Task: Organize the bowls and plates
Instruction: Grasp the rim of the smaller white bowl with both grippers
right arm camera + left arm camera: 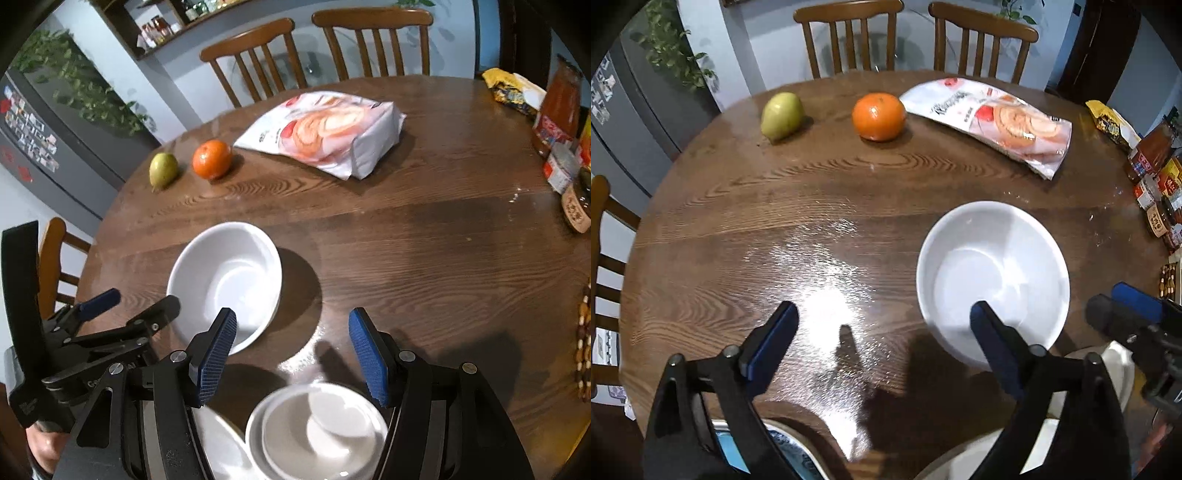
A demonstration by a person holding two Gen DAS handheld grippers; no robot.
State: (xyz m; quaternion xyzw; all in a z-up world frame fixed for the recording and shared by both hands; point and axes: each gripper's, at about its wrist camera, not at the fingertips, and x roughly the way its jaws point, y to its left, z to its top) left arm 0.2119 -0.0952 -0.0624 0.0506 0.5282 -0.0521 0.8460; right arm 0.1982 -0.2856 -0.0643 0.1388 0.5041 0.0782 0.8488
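Both claws hang empty over the table, the left claw [884,317] wide beside the bowl [993,280], the right claw [291,354] half-open above nested bowls [317,428] nearer the edge (likely the stacking spot).

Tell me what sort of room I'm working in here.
Most likely a home dining area beside a kitchen. A round wooden table with wooden chairs pulled up to it holds a white bowl, fruit and a snack bag, and a fridge covered in magnets stands nearby.
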